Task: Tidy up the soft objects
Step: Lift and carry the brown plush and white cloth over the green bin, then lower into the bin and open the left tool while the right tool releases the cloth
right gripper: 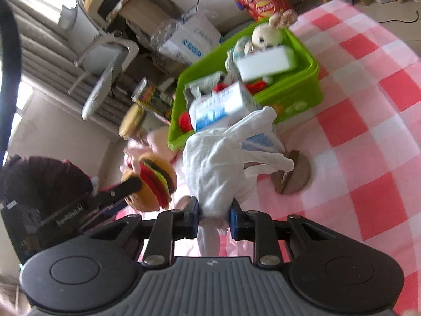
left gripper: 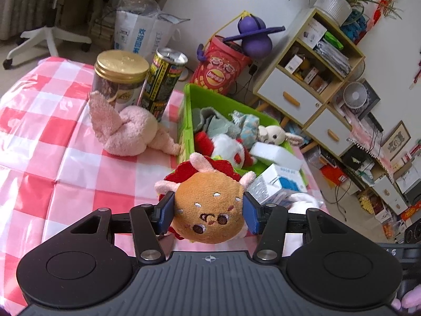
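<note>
Red-checked cloth covers your desk (left gripper: 52, 142), with the green bin (left gripper: 208, 100) of soft toys at its far side. Your left gripper (left gripper: 209, 212) pinches the burger plush (left gripper: 210, 208) just short of the bin, while your right gripper (right gripper: 213, 217) pinches the white cloth (right gripper: 218, 168) beside it.

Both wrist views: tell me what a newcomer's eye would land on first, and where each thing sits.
The burger plush grabs attention first, pinched between the left gripper fingers above the red-checked tablecloth. Next comes the white cloth clamped in the right gripper, hanging in front of the green bin. That bin sits at the table's far side, heaped with soft toys and boxes.
</note>
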### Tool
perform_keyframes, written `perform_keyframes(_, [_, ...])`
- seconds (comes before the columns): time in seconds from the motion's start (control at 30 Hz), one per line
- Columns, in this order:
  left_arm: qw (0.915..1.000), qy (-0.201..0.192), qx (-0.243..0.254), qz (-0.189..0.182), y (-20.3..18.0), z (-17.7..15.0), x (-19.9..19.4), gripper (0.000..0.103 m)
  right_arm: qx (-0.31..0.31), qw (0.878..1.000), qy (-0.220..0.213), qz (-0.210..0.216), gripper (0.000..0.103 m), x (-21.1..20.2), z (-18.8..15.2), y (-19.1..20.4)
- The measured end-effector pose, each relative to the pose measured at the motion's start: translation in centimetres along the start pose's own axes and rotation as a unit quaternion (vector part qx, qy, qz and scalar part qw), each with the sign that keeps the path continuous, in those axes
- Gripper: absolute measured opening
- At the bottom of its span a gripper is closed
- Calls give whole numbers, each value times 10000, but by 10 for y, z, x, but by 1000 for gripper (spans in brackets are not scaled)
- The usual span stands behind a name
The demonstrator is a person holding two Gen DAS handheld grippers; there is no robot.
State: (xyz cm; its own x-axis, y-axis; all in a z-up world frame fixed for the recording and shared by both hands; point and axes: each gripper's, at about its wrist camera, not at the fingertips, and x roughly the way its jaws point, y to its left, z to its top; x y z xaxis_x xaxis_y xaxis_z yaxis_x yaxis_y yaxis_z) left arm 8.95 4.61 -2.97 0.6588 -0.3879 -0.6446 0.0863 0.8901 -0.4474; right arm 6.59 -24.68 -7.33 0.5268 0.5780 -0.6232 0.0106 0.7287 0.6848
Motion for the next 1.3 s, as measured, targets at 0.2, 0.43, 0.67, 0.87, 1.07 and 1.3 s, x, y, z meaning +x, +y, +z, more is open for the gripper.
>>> perform_keyframes(0.2, [9995, -186, 203, -144, -17, 10, -6, 53, 249, 9985, -448, 176, 0, -29, 17, -6])
perform_keyframes(0.43, [9988, -186, 448, -99, -37, 36, 21, 53, 298, 9958, -856, -88, 0, -39, 66, -8])
perform_keyframes(0.67, [9955, -285, 893, 119, -56, 80, 64, 54, -48, 9972, -706, -244, 0, 4, 135, 11])
perform_keyframes(0.87, [9929, -303, 1129, 234, -59, 102, 112, 54, -152, 9985, -330, -408, 0, 59, 159, 1])
perform_keyframes(1.07, [9905, -157, 1294, 447, -57, 107, 160, 54, -95, 9989, -55, -445, 0, 93, 163, -21])
perform_keyframes(1.3, [9895, 0, 1260, 715, -48, 102, 187, 58, -221, 9977, 225, -600, 0, 110, 157, -29])
